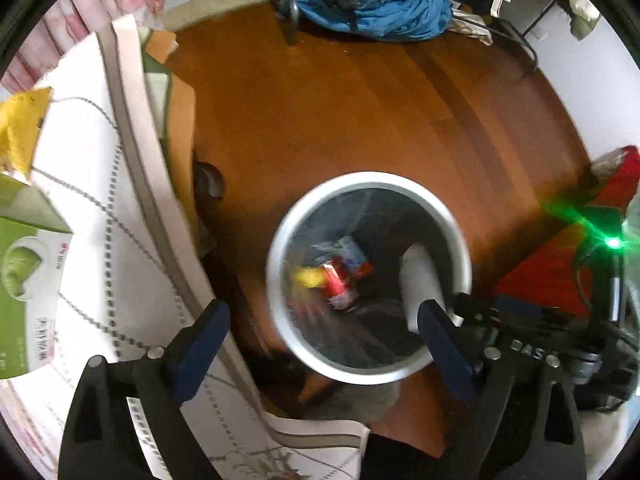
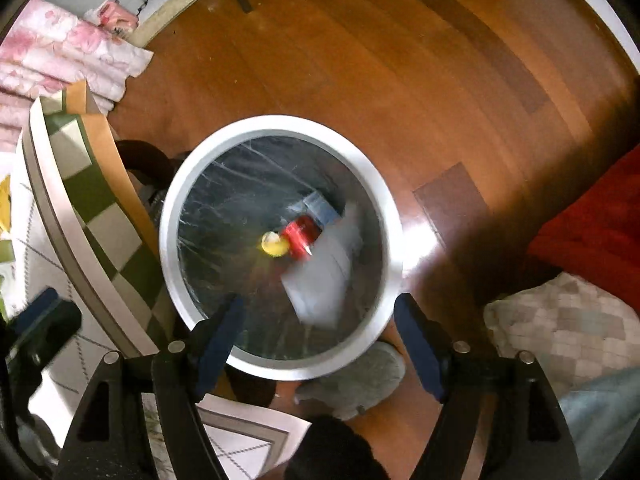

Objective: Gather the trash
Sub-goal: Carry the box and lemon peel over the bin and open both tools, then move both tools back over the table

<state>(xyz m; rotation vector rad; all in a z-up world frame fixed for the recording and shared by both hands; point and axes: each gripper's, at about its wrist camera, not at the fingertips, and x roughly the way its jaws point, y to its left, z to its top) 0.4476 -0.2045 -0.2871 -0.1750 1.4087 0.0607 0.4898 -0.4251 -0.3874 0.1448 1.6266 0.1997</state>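
Observation:
A round bin with a white rim (image 1: 280,240) stands on the wooden floor, lined with a clear bag. At its bottom lie a red can (image 1: 338,286), a yellow scrap (image 1: 308,278) and a blue-white wrapper (image 1: 346,252). A white paper piece (image 1: 420,280), blurred, is inside the bin's right side. My left gripper (image 1: 322,346) hangs open over the near rim, holding nothing. In the right wrist view the bin rim (image 2: 172,240) sits straight below, with the red can (image 2: 300,236), the yellow scrap (image 2: 274,244) and the blurred white paper (image 2: 324,280). My right gripper (image 2: 320,344) is open and holds nothing.
A table with a white cloth (image 1: 100,200) borders the bin on the left, carrying a green tissue box (image 1: 28,280). Blue clothing (image 1: 372,4) lies on a chair at the back. A grey slipper (image 2: 360,384), a checked cushion (image 2: 560,320) and red fabric (image 2: 592,240) lie near the bin.

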